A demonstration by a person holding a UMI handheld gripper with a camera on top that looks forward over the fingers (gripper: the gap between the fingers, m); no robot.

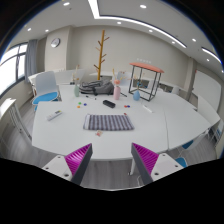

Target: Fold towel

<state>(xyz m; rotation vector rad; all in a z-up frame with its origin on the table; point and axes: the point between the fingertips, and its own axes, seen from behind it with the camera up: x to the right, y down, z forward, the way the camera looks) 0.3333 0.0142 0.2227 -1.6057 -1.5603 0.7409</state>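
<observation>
A grey checked towel (108,122) lies flat on the white table (60,135), some way beyond my fingers. My gripper (112,160) is open and empty, held above the table's near edge. Its two pads (77,158) are magenta and stand wide apart. Nothing is between them.
Beyond the towel stand a pink bottle (116,91), a dark small object (108,103) and a grey heap (93,87). A white item (55,115) lies left. A blue chair (44,98) is at left, an orange-topped stand (146,70) at right, a wooden coat rack (101,50) behind.
</observation>
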